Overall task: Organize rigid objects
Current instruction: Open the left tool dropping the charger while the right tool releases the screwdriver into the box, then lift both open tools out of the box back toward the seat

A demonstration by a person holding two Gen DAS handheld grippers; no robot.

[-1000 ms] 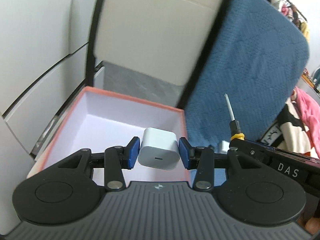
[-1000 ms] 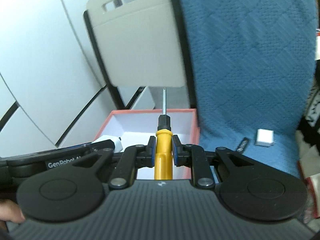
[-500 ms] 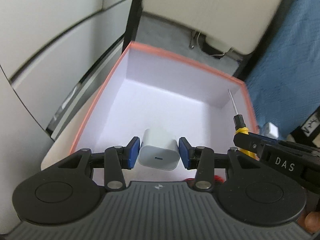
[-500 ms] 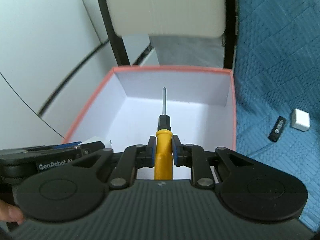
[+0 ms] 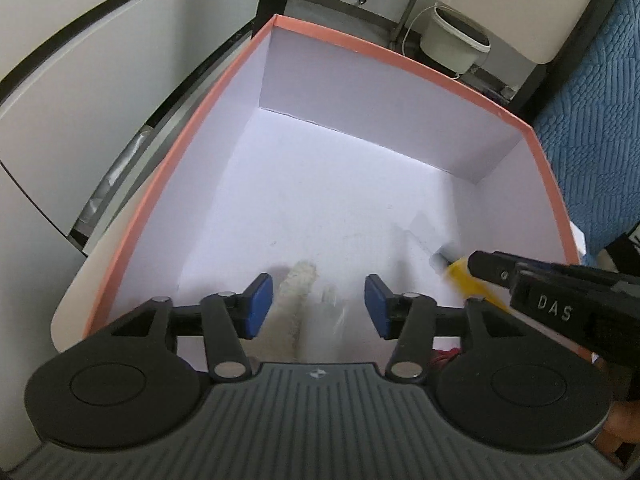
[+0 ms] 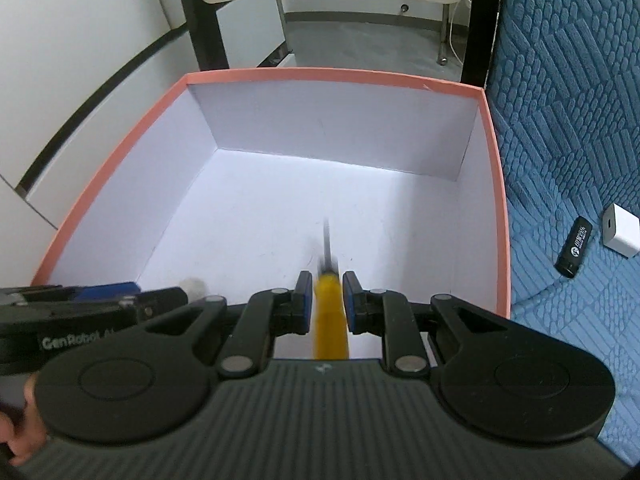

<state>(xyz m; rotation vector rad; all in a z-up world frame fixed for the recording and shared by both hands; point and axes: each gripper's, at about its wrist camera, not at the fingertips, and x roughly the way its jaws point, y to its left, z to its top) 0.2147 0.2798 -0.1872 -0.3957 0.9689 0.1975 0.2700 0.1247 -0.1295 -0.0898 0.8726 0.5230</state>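
Observation:
A salmon-rimmed box (image 5: 384,56) with a white inside lies below both grippers; it also shows in the right wrist view (image 6: 332,77). My left gripper (image 5: 318,308) is open over the box's near part. A white charger cube (image 5: 308,312) is a falling blur between and below its pads. My right gripper (image 6: 324,298) has its pads slightly apart, and the yellow-handled screwdriver (image 6: 330,320) blurs between them, dropping into the box. The screwdriver also shows in the left wrist view (image 5: 464,276).
The box sits beside a blue quilted cover (image 6: 568,120). On it lie a black USB stick (image 6: 574,246) and a second white charger (image 6: 622,230). White cabinet panels (image 5: 100,80) stand to the left. A chair's black legs (image 6: 208,28) stand behind the box.
Both grippers dropped lower over the box. My left gripper opened and let go of the white charger. My right gripper's pads parted and the screwdriver is slipping down, blurred.

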